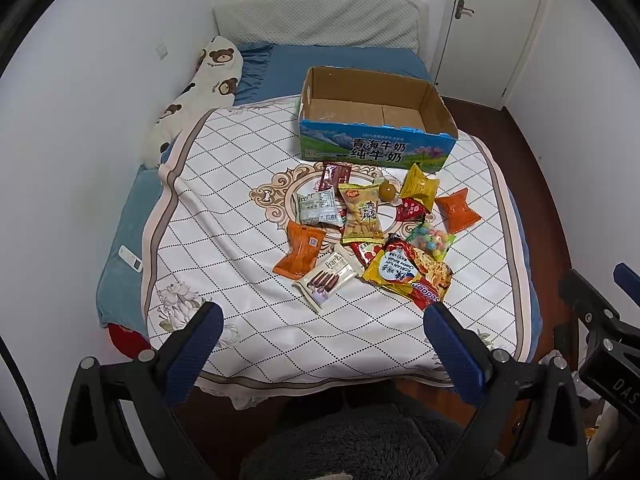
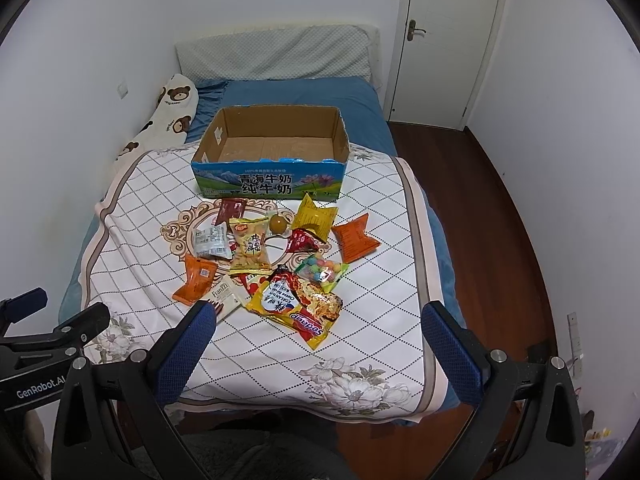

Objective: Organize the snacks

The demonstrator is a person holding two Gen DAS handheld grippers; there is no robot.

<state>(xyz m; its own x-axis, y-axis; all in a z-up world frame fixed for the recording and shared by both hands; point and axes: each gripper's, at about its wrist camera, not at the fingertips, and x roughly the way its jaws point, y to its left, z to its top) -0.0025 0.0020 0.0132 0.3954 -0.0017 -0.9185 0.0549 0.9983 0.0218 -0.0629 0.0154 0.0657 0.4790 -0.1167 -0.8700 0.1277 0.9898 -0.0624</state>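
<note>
Task not started, as far as I can judge. The milk carton box [image 1: 376, 136] sits on the bed [image 1: 240, 208] at 12 o'clock of the pile, open top, nothing in it; bare cardboard floor shows in both views.

All snacks sit loose on the quilted bedspread [image 2: 132, 208], just in front of the box:
- Sedaap noodle pack [image 1: 408, 272] at 6 o'clock, nearest the grippers, overlapping a red packet
- Franzzi biscuit pack [image 1: 326, 278] at 7 o'clock, touching the orange pouch [image 1: 300, 254]
- second orange pouch [image 1: 458, 209] at 3 o'clock, apart from the rest
- coloured candy bag [image 1: 431, 240], yellow chip bag [image 1: 360, 210] at centre, white label pack [image 1: 318, 207], yellow pack [image 1: 420, 185], dark red sachet [image 1: 335, 176] at 12 o'clock, round brown jelly cup [image 1: 387, 191]

Left gripper [image 1: 322, 356]: jaws spread wide, holding nothing, hovering off the bed's near edge. Right gripper [image 2: 320, 354]: same, spread and unloaded, its left finger overlapping the Franzzi pack in view; contact can't be told.

Left to do: everything, roughly eleven items into the box. The noodle pack or the Franzzi looks like the easiest first pick.
</note>
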